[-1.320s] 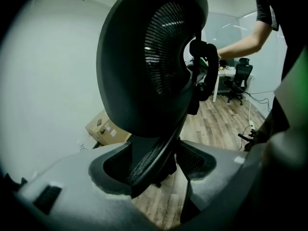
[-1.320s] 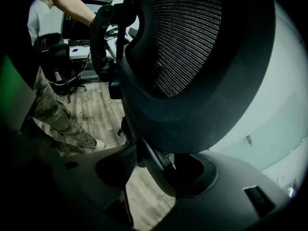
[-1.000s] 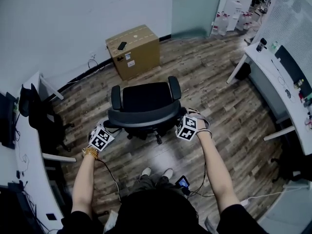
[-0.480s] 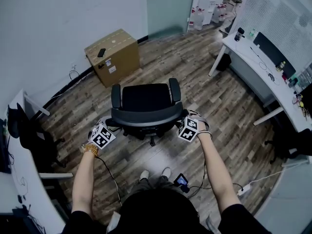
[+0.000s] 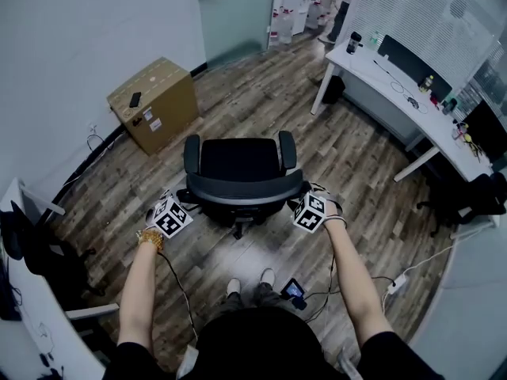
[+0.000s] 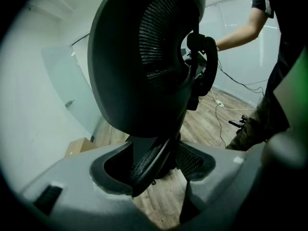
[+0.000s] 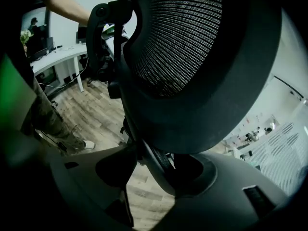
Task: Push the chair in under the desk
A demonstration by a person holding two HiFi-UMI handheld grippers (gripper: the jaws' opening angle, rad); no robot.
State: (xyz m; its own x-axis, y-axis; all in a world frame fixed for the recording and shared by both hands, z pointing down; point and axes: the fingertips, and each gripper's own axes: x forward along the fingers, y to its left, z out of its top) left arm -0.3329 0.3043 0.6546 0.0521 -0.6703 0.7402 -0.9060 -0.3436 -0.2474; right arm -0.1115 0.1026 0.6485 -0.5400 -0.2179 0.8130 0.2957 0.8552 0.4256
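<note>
Chair (image 5: 238, 158), backrest clamped, left tool (image 5: 184, 203), right tool (image 5: 295, 198)

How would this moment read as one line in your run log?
left gripper: clamped on back of chair | right gripper: clamped on back of chair | chair: mid-floor, not yet under desk

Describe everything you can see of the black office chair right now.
The chair is black, with a flat seat, a curved mesh backrest in a plastic-looking rim, and two armrests. It stands upright on its base on the wood floor, its back toward the person, apart from the white desk. The left tool and right tool each grip one side edge of the backrest.
</note>
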